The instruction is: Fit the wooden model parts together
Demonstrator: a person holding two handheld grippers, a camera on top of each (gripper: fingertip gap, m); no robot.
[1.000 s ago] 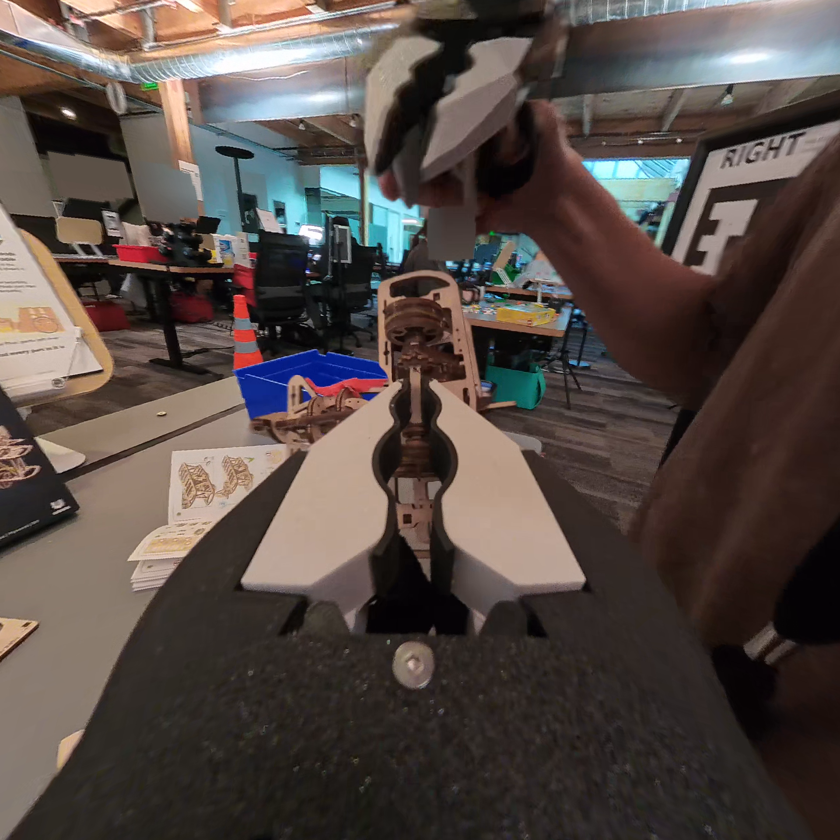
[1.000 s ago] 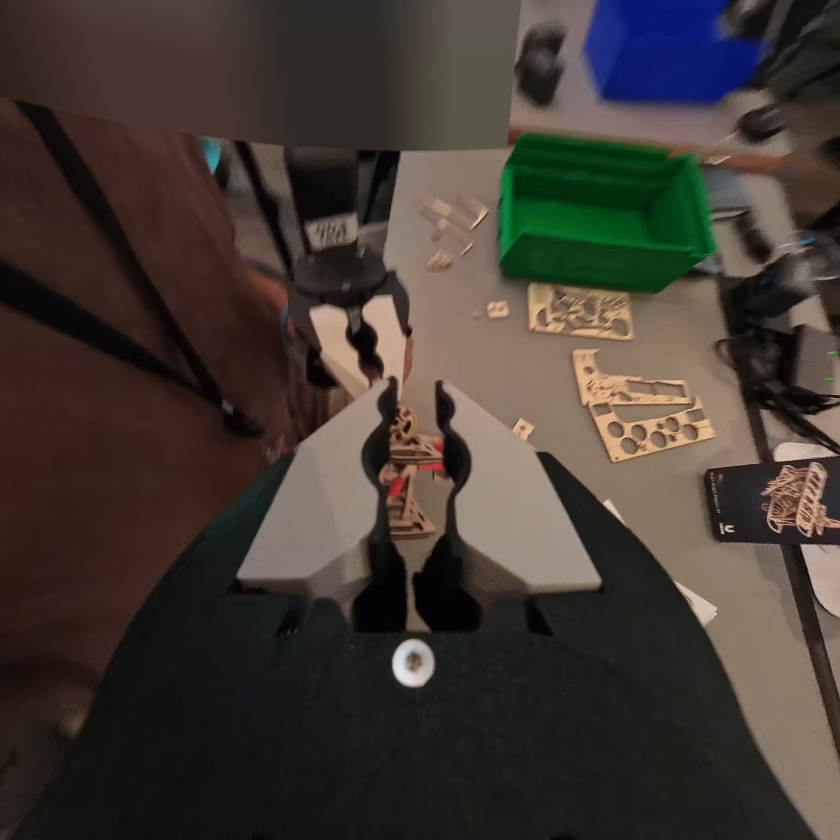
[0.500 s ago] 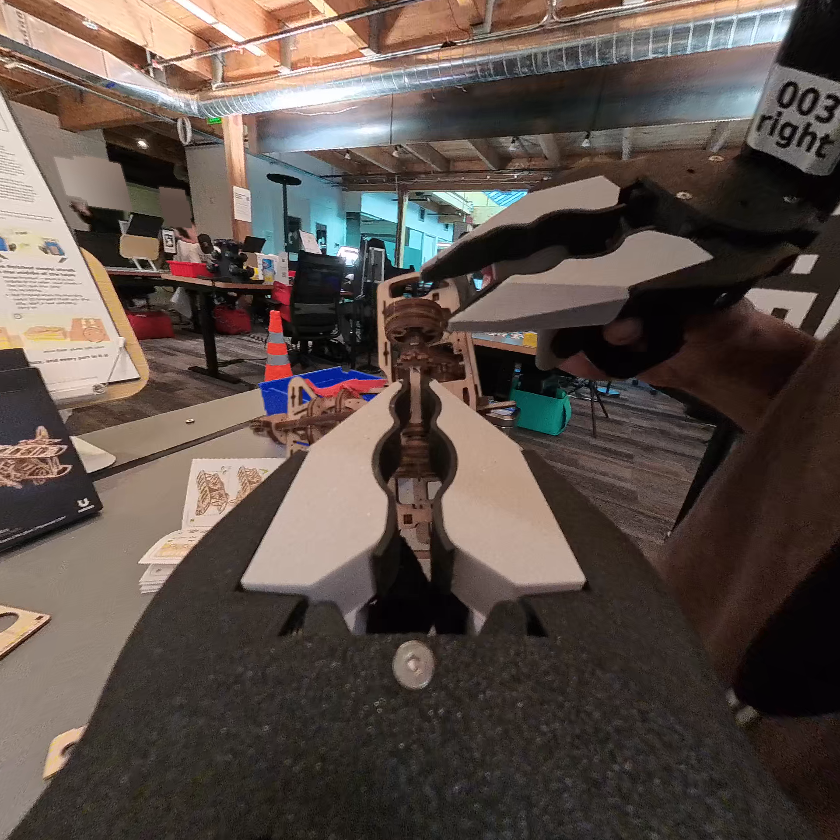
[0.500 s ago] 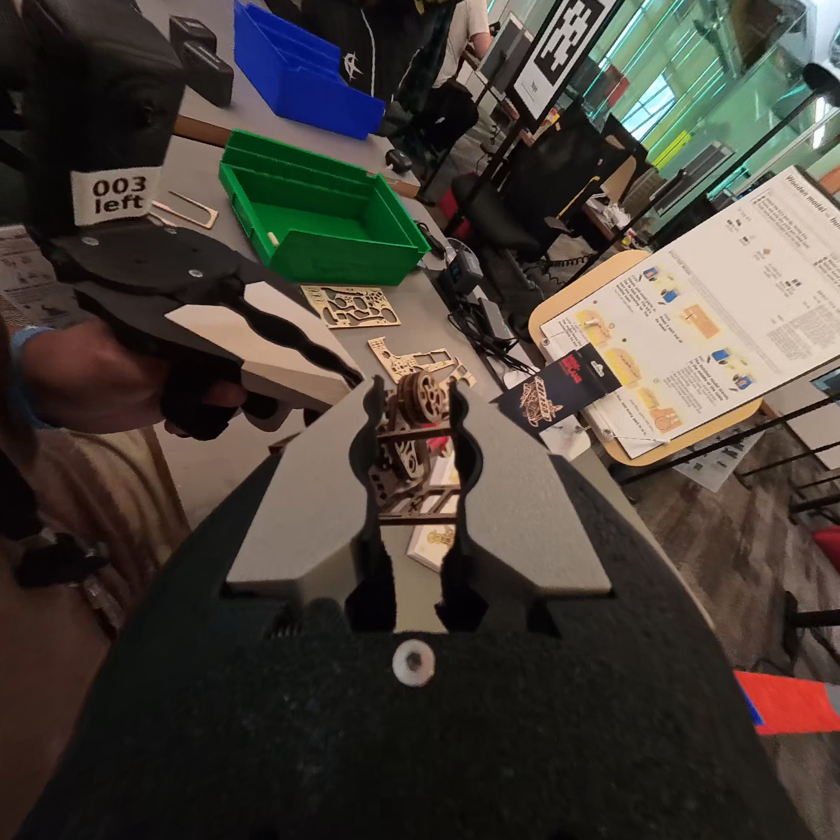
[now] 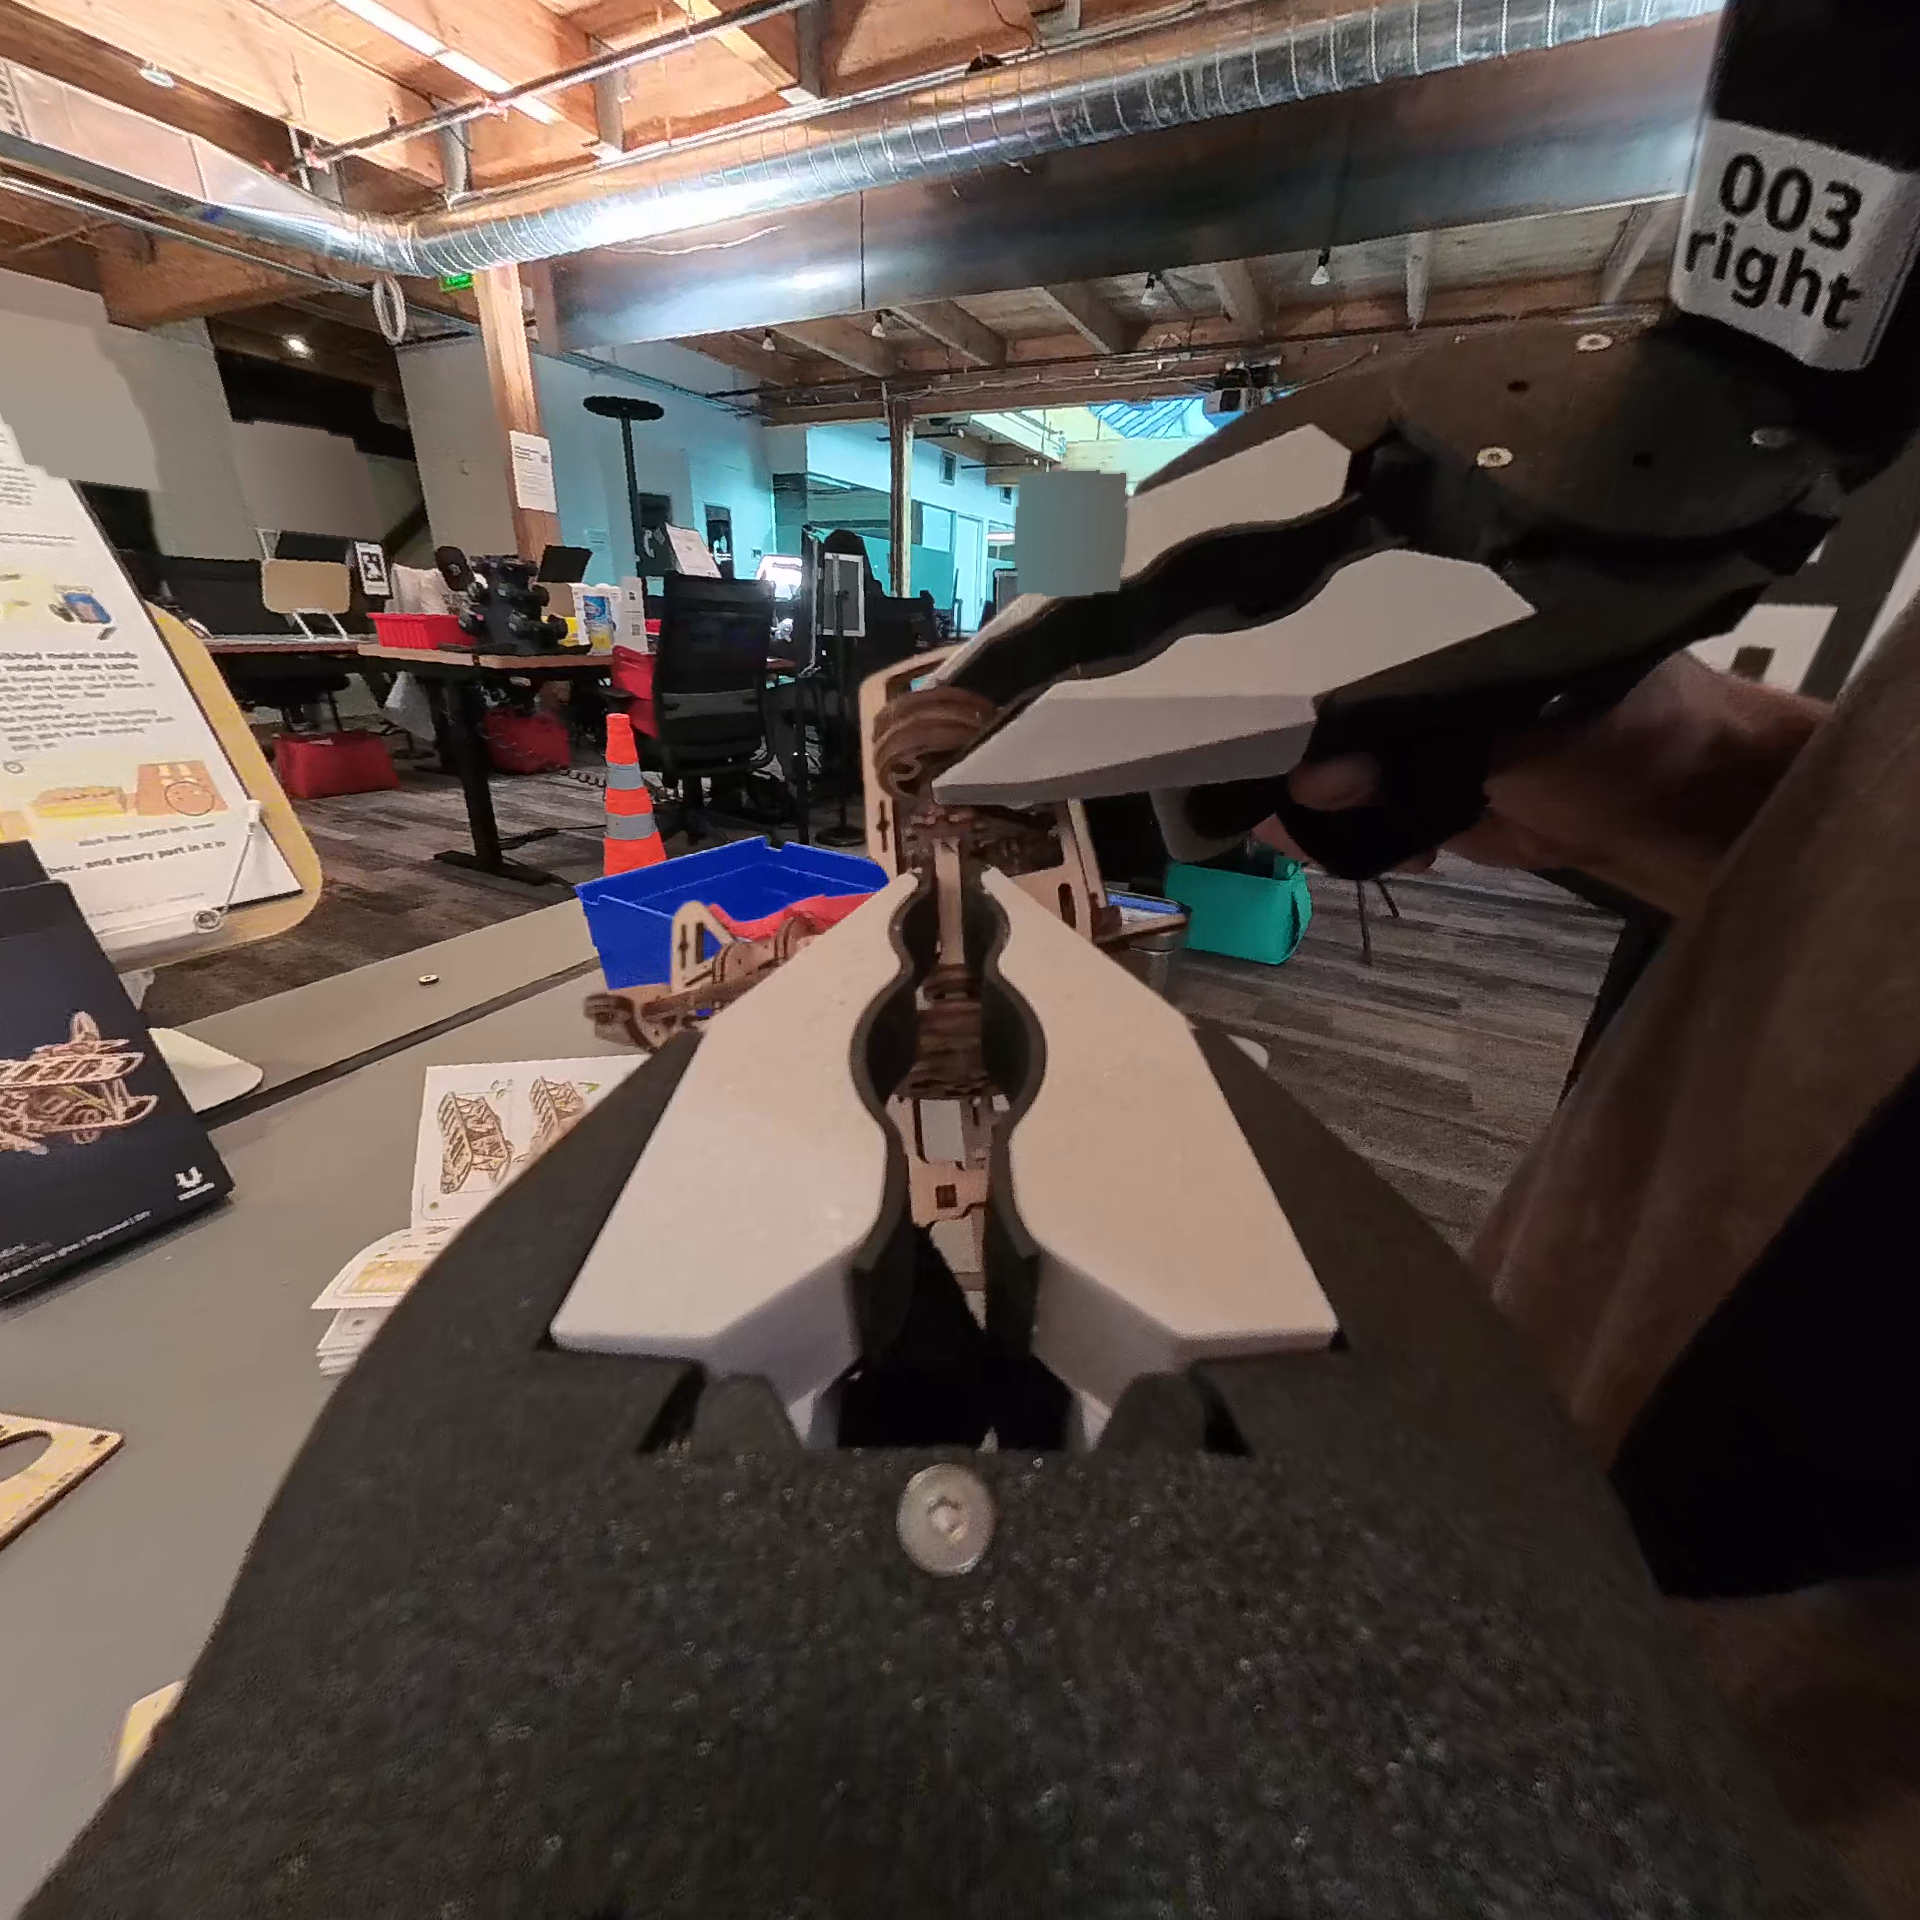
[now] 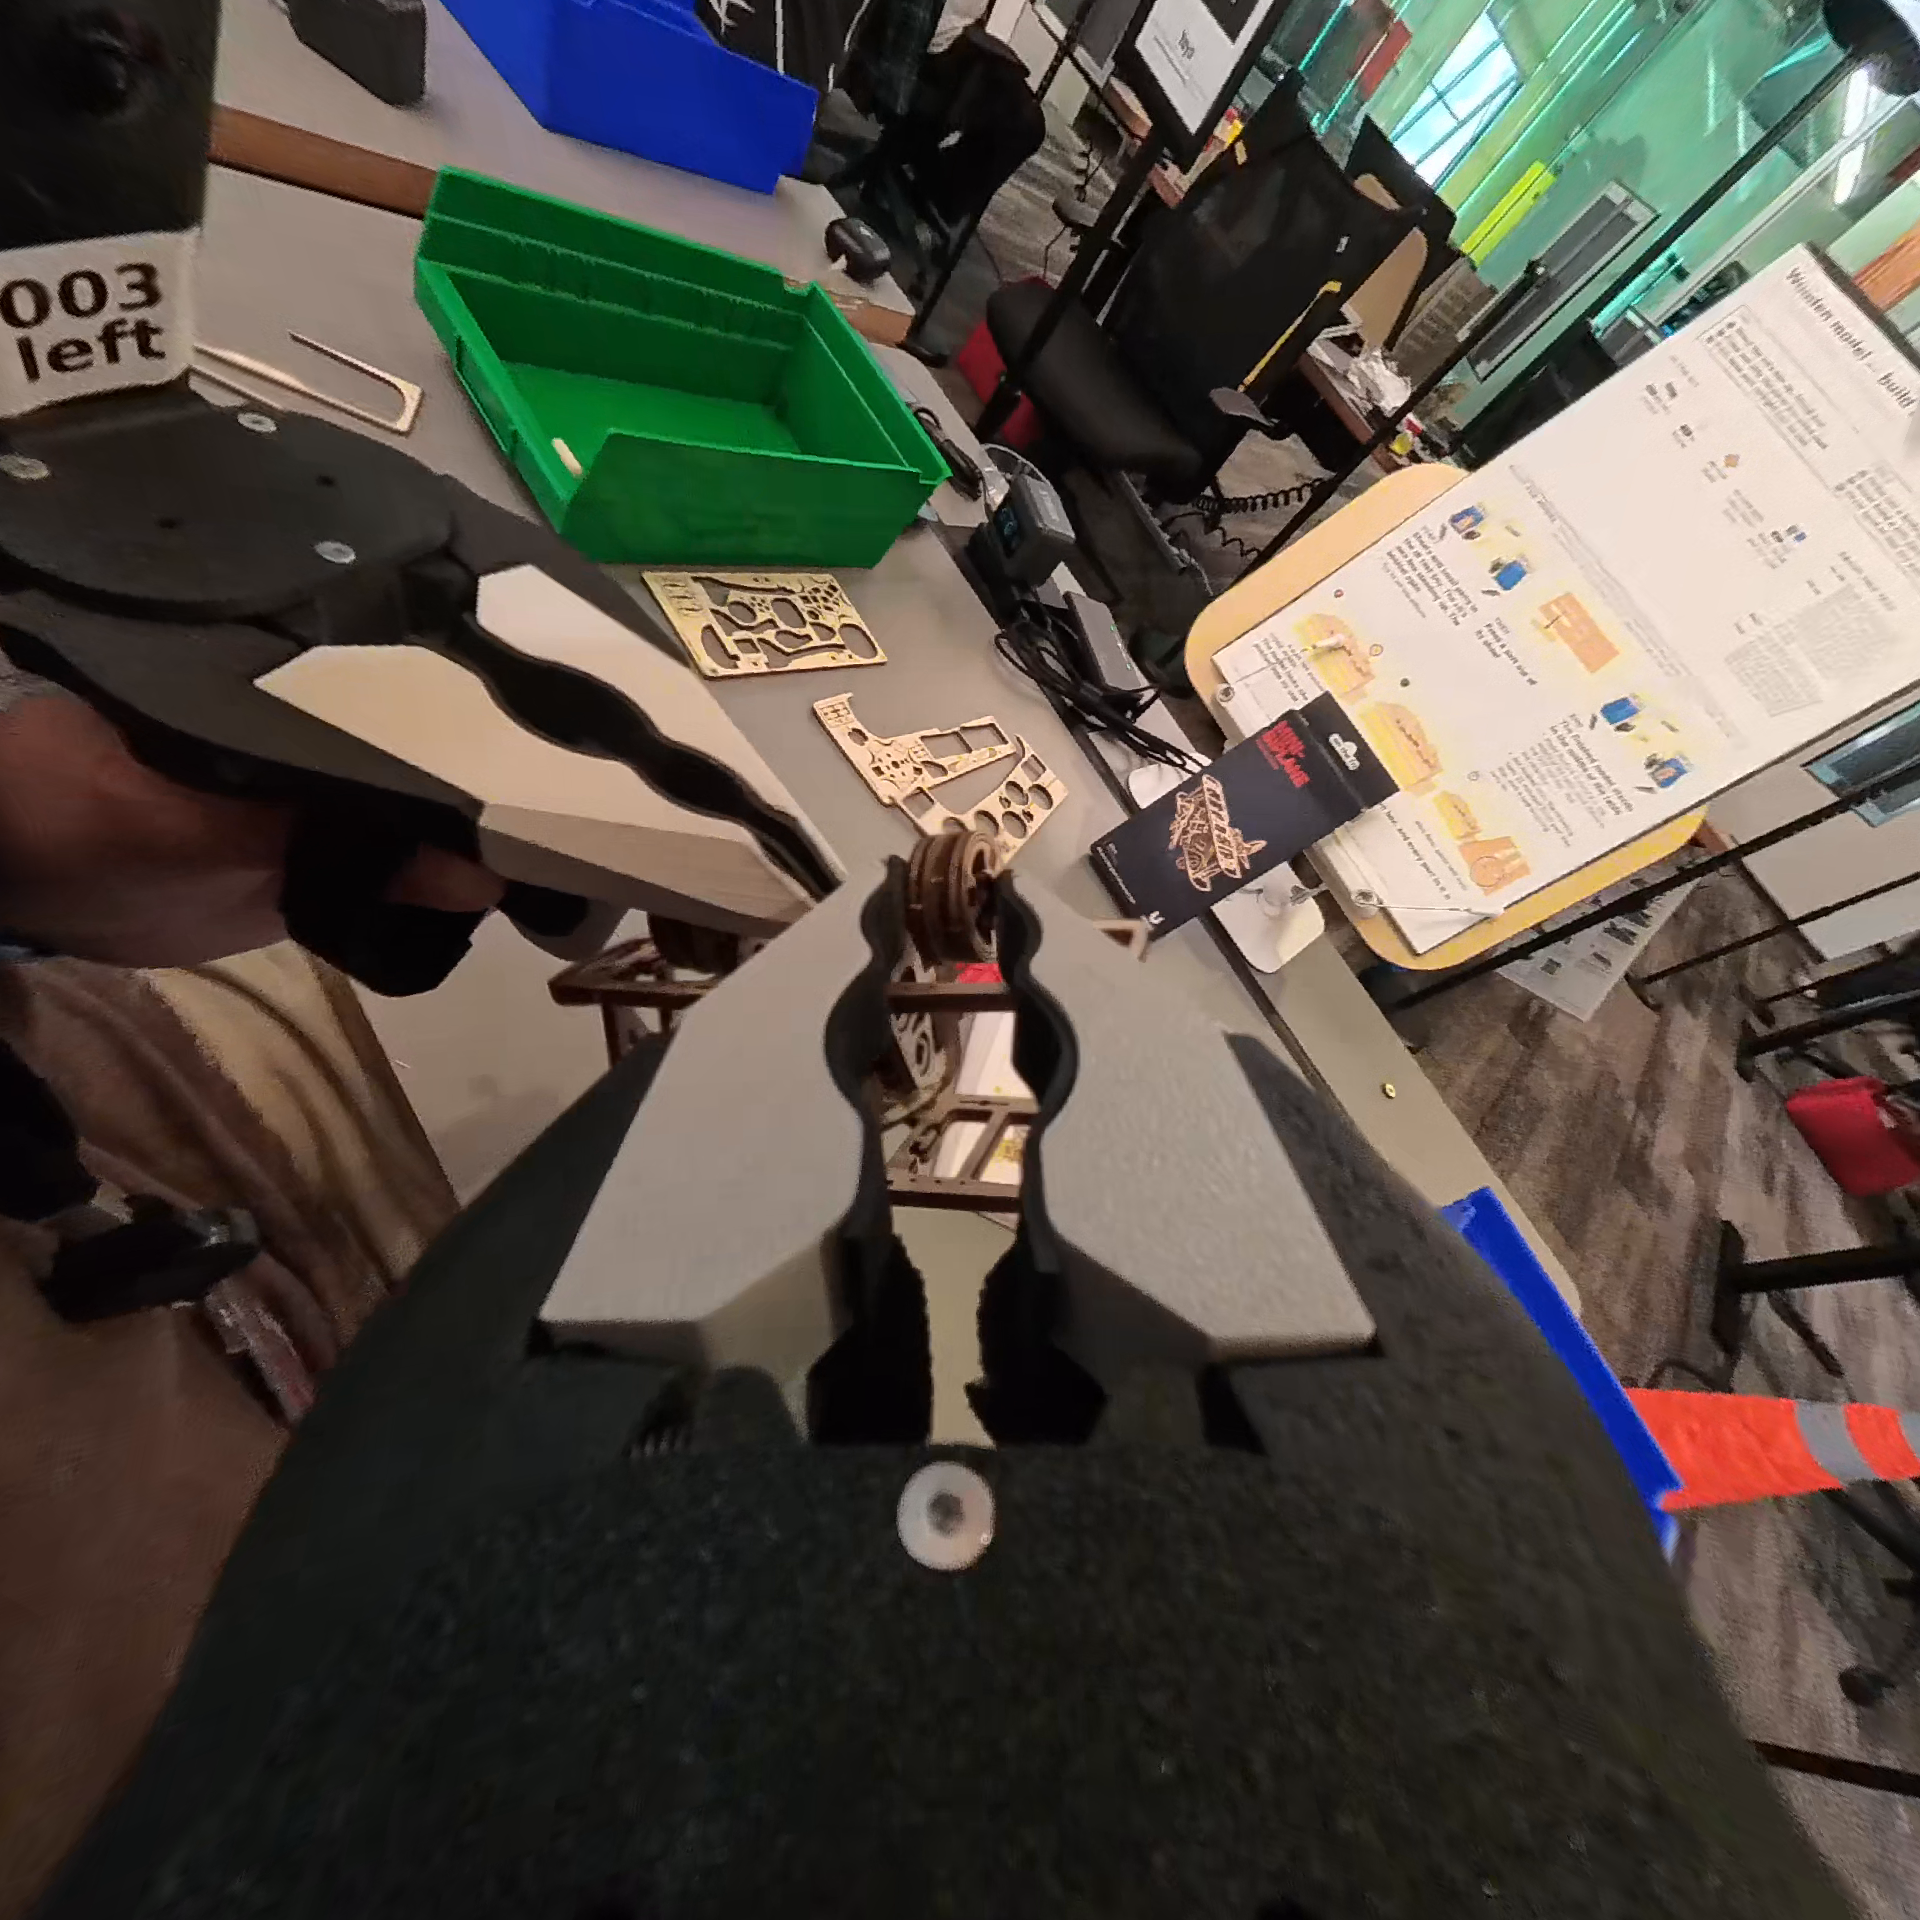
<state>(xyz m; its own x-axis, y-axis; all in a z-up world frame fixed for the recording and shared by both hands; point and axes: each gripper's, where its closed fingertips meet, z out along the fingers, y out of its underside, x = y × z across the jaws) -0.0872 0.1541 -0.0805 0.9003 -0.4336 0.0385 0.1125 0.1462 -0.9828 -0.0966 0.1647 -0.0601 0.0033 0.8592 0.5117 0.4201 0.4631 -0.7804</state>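
Note:
My left gripper [image 5: 948,883] is shut on a partly built wooden model [image 5: 943,1023] and holds it upright above the grey table [image 5: 187,1351]. A small wooden wheel [image 5: 920,727] sits at the model's top. My right gripper [image 6: 951,883] comes in from the right and its fingertips close on both sides of that wheel [image 6: 951,862]. The model's frame [image 6: 935,1049] shows between the right fingers. The right gripper also shows in the left wrist view [image 5: 961,717], and the left gripper in the right wrist view [image 6: 821,883].
A green bin [image 6: 665,416] and two punched-out wooden sheets [image 6: 764,618] [image 6: 935,758] lie on the table. A dark kit box [image 6: 1236,821], an instruction board [image 6: 1610,623], a leaflet [image 5: 499,1122] and a blue bin [image 5: 727,894] are near. A person's brown sleeve fills the right side. Left and right tips are no more than a few centimetres apart.
My right gripper swung down from above to the model's top and its fingers narrowed onto the wheel. My left gripper kept its hold on the model and stayed nearly still.

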